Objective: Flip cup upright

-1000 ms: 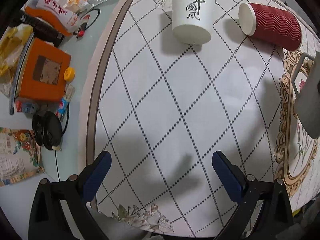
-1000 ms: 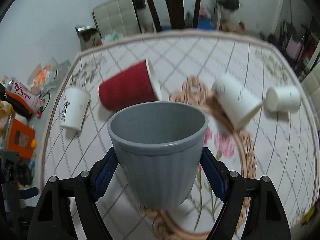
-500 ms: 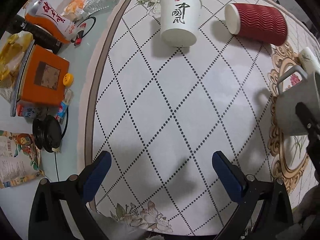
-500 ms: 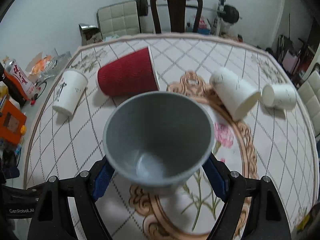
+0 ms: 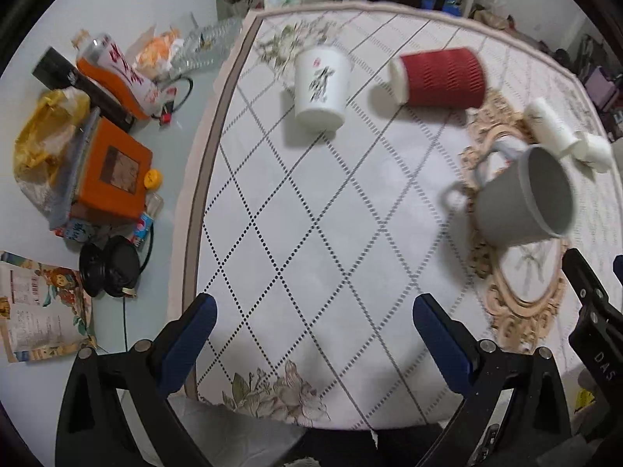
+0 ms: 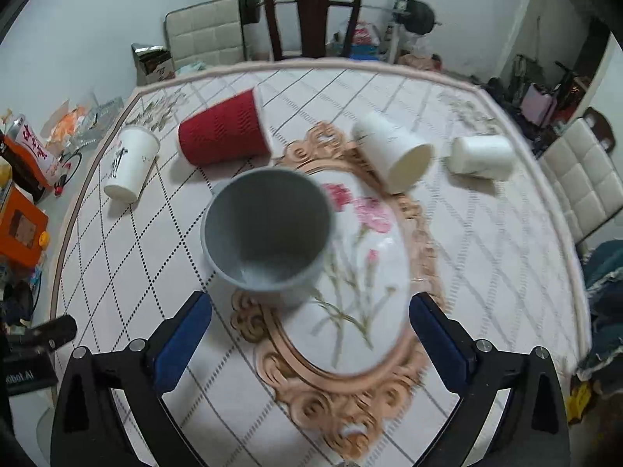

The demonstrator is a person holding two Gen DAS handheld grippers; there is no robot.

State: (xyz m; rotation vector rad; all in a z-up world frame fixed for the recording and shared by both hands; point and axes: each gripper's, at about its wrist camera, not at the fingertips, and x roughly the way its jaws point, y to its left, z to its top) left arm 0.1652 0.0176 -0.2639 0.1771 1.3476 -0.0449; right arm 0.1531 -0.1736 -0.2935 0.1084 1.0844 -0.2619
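Note:
A grey mug point(image 6: 266, 237) with a handle stands upright on the tablecloth, mouth up, just beyond my right gripper point(image 6: 309, 323), which is open and empty, its jaws wide and clear of the mug. In the left wrist view the mug point(image 5: 521, 198) is at the right, handle toward the left. My left gripper point(image 5: 311, 330) is open and empty above the near part of the table. A red ribbed cup point(image 6: 224, 132) lies on its side behind the mug. A white printed cup point(image 6: 130, 163) stands mouth down.
Two more white cups point(image 6: 393, 151) point(image 6: 481, 153) lie on their sides to the right. An orange box point(image 5: 111, 171), bags, a black device point(image 5: 109, 266) and packets crowd the glass strip left of the cloth. Chairs point(image 6: 311, 15) stand behind and right of the table.
My right gripper has opened and let go of the grey mug, which now stands on the table. Both grippers have pulled back and tilted up.

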